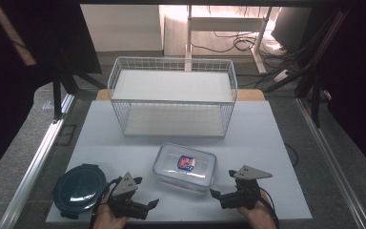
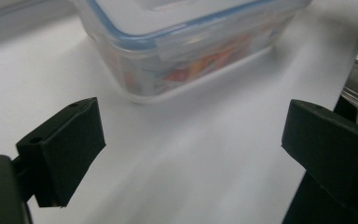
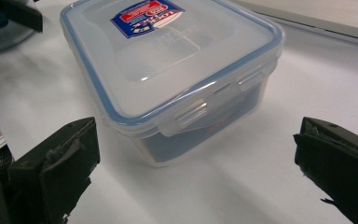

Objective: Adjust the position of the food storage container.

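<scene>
While both claws rested low on the near edge of the worktop (image 1: 124,143), a clear box (image 1: 185,166) with a clipped-on lid lay between them, slightly farther from the person. Its lid carried a red and blue label (image 1: 186,162), and coloured contents showed through the wall in the left gripper view. The box sat flat on the worktop, near the middle of its front half.

The left claw (image 1: 145,193) lay just left of the box, apart from it. Its jaws stood wide and released, with nothing between them; in the left gripper view, bare worktop showed between them and a box (image 2: 186,42) corner lay beyond.

The right claw (image 1: 220,183) lay just right of the box, also apart from it. Its jaws were likewise spread and released, gripping nothing. In the right gripper view the box (image 3: 168,74) stood ahead of the jaws with one short side and its lid clips turned toward them.

A round dark lid (image 1: 79,188) lay at the front left corner of the worktop, beside the left claw. A white wire basket (image 1: 172,98) stood at the far side, well apart from the box.
</scene>
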`<state>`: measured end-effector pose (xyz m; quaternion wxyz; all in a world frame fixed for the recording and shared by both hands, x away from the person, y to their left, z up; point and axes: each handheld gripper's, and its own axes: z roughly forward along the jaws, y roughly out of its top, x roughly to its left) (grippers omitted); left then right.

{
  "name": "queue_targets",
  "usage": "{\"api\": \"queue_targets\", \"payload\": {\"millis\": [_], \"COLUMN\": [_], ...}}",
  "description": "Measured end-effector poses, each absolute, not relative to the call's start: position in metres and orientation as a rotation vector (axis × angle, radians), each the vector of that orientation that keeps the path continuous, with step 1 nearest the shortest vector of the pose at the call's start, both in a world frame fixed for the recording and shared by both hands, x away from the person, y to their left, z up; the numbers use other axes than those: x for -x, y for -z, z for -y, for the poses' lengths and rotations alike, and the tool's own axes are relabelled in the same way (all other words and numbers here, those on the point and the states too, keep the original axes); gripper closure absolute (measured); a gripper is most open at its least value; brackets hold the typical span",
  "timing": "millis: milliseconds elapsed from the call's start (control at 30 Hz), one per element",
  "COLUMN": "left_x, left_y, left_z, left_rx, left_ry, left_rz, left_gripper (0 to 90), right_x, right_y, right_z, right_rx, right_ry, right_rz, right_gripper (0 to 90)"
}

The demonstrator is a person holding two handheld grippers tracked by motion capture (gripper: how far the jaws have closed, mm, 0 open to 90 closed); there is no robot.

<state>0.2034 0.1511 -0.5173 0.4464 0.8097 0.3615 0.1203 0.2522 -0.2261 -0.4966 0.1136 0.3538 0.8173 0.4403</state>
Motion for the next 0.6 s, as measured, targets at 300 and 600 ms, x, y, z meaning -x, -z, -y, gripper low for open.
{"api": "queue_targets", "payload": {"millis": [300,600], "left_x": [-0.2051,-0.2075], "left_y": [0.5199,0.5236], "left_z": [-0.1523,-0.1513], "left_rx": [-1.993,-2.015], "left_ry": [-0.267,-0.255], "left_rz": [-0.88,-0.881], "left_gripper": [3.3,3.2], "right_x": [-0.255,-0.2532], "right_y": [0.4995,0.5008], "right_z": [0.2306,0.2259], "right_rx": [-1.087,-1.054], "right_ry": [-1.283,-1.226], "right_rz": [-2.391,-2.453], "right_gripper": [0.0,0.0]}}
